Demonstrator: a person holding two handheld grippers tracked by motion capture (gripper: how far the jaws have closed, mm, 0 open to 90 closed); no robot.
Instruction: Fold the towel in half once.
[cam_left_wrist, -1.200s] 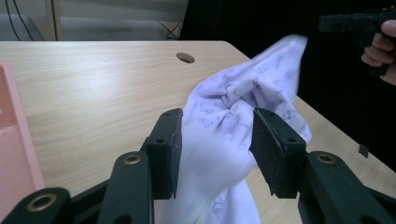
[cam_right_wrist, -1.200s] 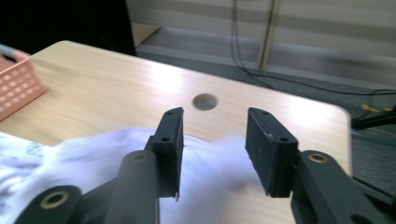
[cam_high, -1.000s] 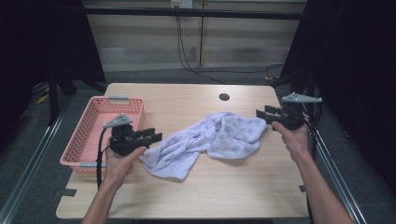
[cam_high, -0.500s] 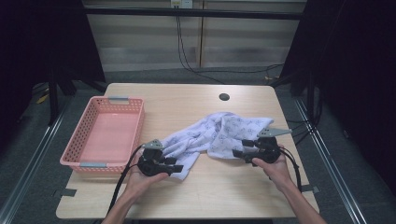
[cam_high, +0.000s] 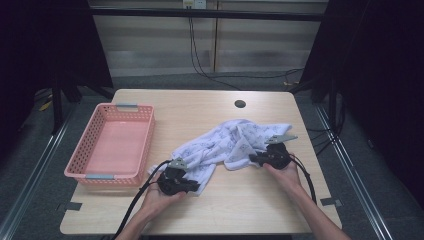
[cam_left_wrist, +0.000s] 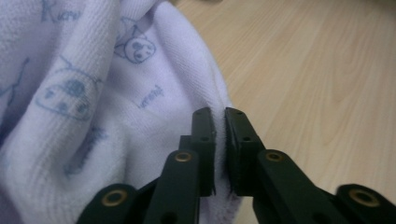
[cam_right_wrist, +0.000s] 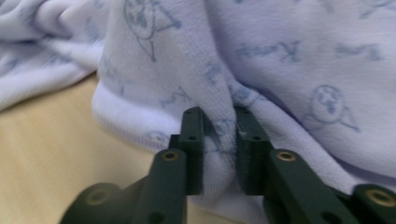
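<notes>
a person at a light wooden table (cam_high: 215, 210) now has both handheld grippers down on a crumpled white towel (cam_high: 227, 145) printed with pale blue cartoon faces and lettering. the towel lies a little right of the table's centre, stretched from about 7 o'clock to 2 o'clock. 1 second ago both grippers were held up and apart beside the towel – the left near the pink basket (cam_high: 90, 150), the right out past the towel's 3 o'clock side – and both have since come down onto the cloth's near side. the left gripper (cam_high: 192, 186) sits at the towel's 7 o'clock corner; its jaws have just been closing and, seen along its own jaws, are clenched on a thin hem of the towel (cam_left_wrist: 140, 93), nearly meeting. the right gripper (cam_high: 255, 159) sits at the towel's 4 o'clock edge; its jaws have also just been closing and now pinch a thicker fold of the towel (cam_right_wrist: 280, 70) between them. the basket stands empty at 9 o'clock, just beside the towel's left end. judging by this, the reach is over and both grips look set – so the cloth seems ready to be lifted or spread, though the left hold on so slim an edge could slip.
</notes>
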